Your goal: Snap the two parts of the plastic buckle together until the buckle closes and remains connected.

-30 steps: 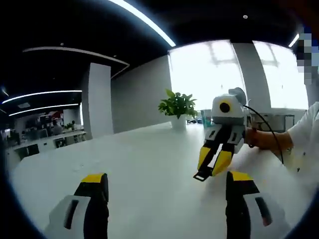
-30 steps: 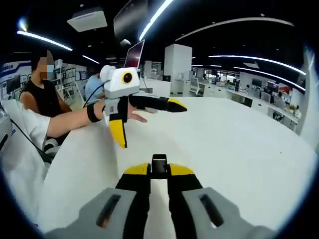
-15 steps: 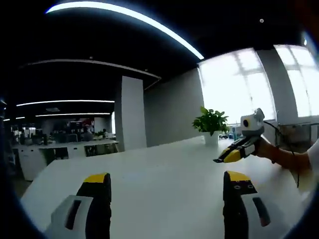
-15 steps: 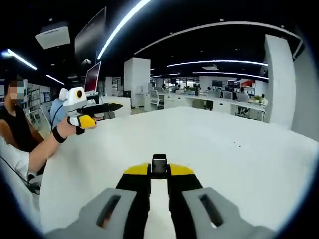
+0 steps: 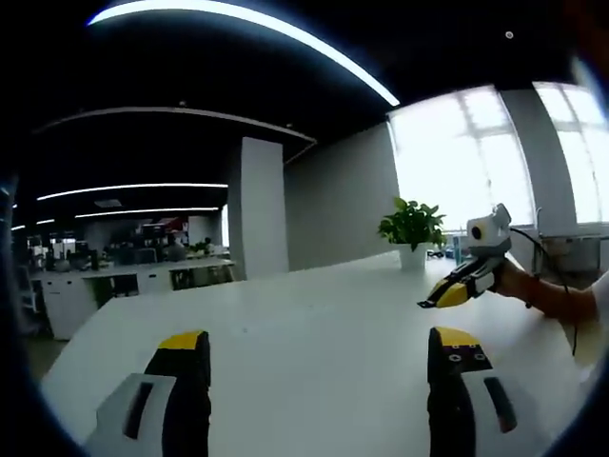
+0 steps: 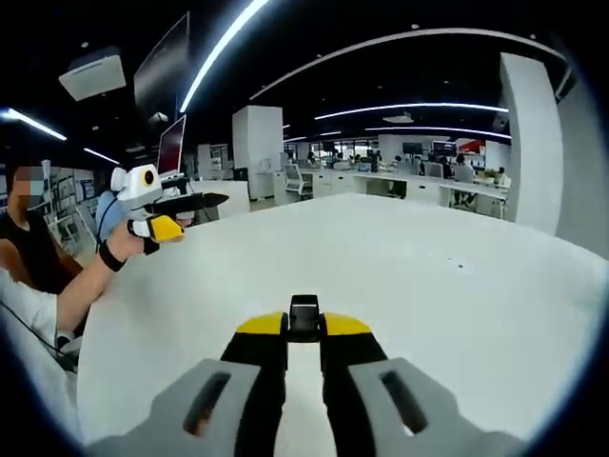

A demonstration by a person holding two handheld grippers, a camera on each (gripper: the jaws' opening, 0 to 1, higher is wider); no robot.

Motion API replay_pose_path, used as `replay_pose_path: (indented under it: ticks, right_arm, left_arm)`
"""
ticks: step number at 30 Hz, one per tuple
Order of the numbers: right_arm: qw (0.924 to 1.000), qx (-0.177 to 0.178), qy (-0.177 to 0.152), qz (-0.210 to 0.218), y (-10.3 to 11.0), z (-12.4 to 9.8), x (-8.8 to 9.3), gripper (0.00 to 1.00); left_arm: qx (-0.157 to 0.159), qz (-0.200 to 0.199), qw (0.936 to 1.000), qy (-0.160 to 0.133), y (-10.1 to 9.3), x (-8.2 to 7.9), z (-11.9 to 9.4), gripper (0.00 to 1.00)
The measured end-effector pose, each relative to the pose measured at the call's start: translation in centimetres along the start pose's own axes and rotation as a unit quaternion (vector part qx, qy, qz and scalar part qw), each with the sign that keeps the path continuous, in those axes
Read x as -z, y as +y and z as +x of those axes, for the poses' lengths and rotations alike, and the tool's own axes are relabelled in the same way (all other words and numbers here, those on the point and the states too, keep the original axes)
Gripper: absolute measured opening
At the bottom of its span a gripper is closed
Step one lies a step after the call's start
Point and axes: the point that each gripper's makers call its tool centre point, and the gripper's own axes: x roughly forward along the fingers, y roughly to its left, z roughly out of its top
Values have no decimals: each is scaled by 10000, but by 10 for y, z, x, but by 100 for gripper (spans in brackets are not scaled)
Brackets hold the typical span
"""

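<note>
Buckle part [image 6: 304, 317], one small black plastic piece, sits pinched between the two yellow-tipped fingers [image 6: 260, 327] of the right gripper [image 6: 304, 328], and its top sticks out just above the fingertips. The jaws are narrow, pressed on the piece from both sides, over the near part of the white table [image 6: 428, 286]. I can count only this one buckle piece; a second part I cannot find in either view.

The left gripper [image 5: 319, 345] has its two fingers wide apart, with nothing between them, only bare table [image 5: 304, 314] behind. Its fingertips [image 5: 183, 341] are yellow on top and black below.

In the left gripper view, the right gripper [image 5: 455, 288] appears far on the right side, held by a person's hand [image 5: 519, 283], with a cable hanging from it. It is too small there to see the buckle piece. Behind it stands one green plant [image 5: 411, 224] in a white pot, near the bright windows [image 5: 457, 162].

In the right gripper view, the left gripper [image 6: 176, 214] appears far on the left side, held by a hand with a black wrist strap [image 6: 107, 257]; its two fingers are spread apart. Behind it one person in a black top [image 6: 29, 252] sits, and a long office with desks [image 6: 419, 181] lies far at the back.
</note>
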Motion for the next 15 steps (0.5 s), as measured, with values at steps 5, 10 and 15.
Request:
replay_pose_path:
  ticks: [5, 10, 15]
  right_arm:
    - [10000, 15, 27, -24, 0, 2, 1, 10]
    - [10000, -5, -86, 14, 1, 3, -3, 10]
    - [10000, 20, -45, -9, -1, 9, -2, 10]
  left_arm:
    - [7, -102, 9999, -58, 0, -1, 0, 97]
    - [-5, -53, 10000, -24, -1, 1, 1, 97]
    - [-81, -36, 10000, 18, 1, 2, 2, 98]
